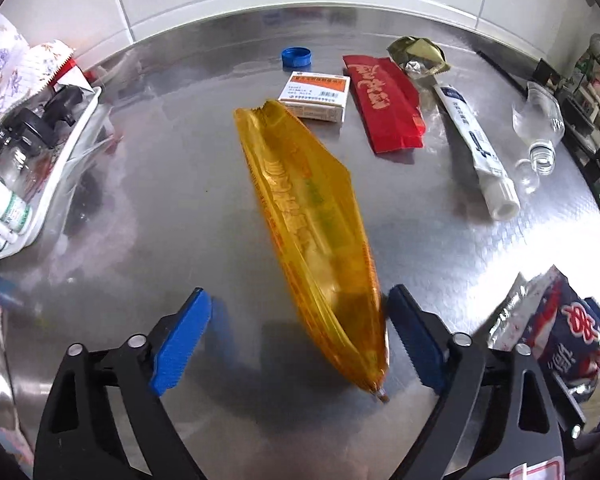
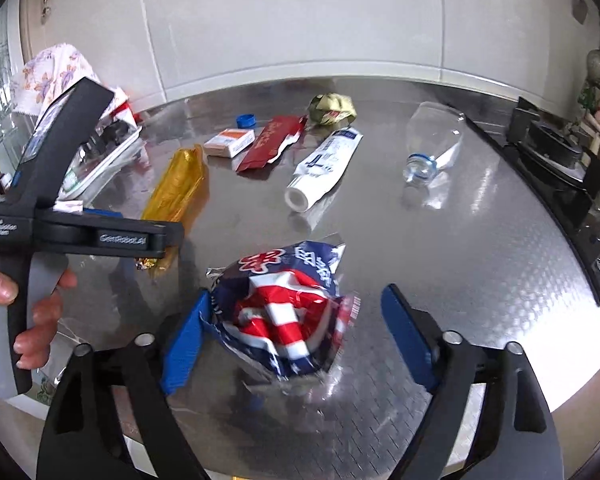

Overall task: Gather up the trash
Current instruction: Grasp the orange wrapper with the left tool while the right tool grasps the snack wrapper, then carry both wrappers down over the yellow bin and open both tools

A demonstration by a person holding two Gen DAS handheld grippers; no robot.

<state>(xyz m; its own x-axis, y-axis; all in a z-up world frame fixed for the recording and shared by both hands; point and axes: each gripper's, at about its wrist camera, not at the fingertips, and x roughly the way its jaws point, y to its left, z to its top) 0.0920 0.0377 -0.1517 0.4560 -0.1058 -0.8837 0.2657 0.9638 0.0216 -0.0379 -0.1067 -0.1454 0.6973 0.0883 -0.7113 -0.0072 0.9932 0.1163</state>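
Observation:
An orange-yellow wrapper (image 1: 312, 220) lies lengthwise on the steel table, its near end between the open fingers of my left gripper (image 1: 300, 332), touching the right pad (image 1: 412, 332). It also shows in the right wrist view (image 2: 176, 188). A crumpled blue, red and white snack bag (image 2: 288, 312) sits between the open fingers of my right gripper (image 2: 296, 328), against the left pad (image 2: 184, 344). The bag also shows in the left wrist view (image 1: 556, 320). Both grippers are open.
Farther back lie a blue bottle cap (image 1: 296, 57), a small orange-white box (image 1: 316, 94), a red wrapper (image 1: 384, 104), a crumpled green-gold wrapper (image 1: 418, 56), a white tube (image 1: 476, 148) and a clear plastic bottle (image 1: 540, 124). A white tray (image 1: 64, 160) of items stands at the left.

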